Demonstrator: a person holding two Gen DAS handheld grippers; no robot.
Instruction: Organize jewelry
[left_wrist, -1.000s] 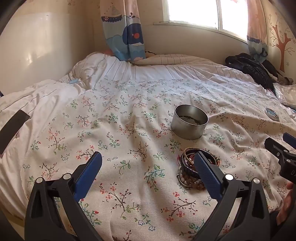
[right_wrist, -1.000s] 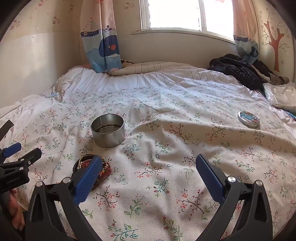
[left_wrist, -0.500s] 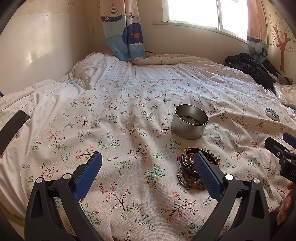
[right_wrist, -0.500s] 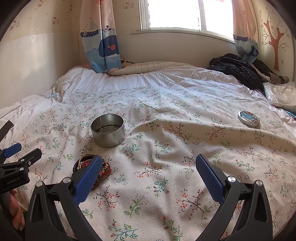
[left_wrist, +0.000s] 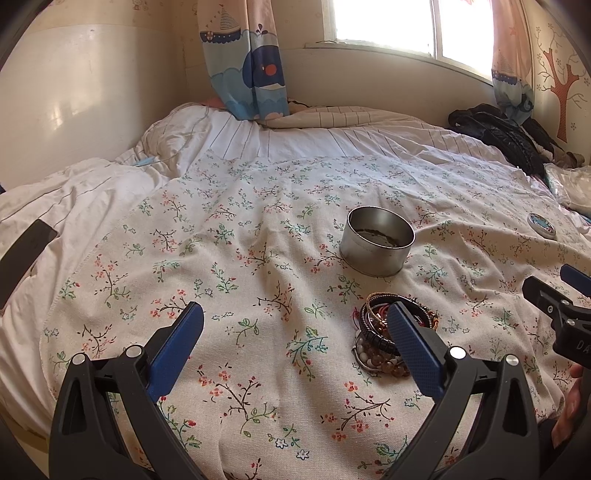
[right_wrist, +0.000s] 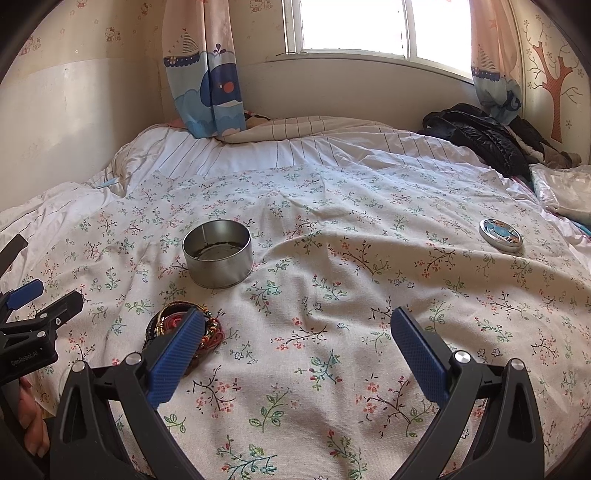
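The left tongs (left_wrist: 295, 347) hang over the bed (left_wrist: 258, 221), their blue fingers (left_wrist: 177, 350) wide apart with nothing between them. The pile of bracelets (left_wrist: 384, 332) lies just ahead of them on the right side, partly behind their right finger. Beyond the pile, a little apart from it, stands a round tin (left_wrist: 378, 245), open on top, with something dark on its bottom. The right tongs (right_wrist: 297, 354) are also spread wide and hold nothing; the bracelets (right_wrist: 173, 321) lie at their left finger, and the tin (right_wrist: 217, 253) is ahead on the left. On the body of the left tongs, seen from the right camera, small white letters can be seen, but I cannot read them surely. Far ahead on the right lies the lid (right_wrist: 500, 234) with a colourful picture. The bed has a cover with small flowers. Behind are a whale curtain (right_wrist: 210, 70), a bright window (right_wrist: 351, 26), a black jacket (right_wrist: 476, 140) and a tree sticker (right_wrist: 557, 81) on the wall.
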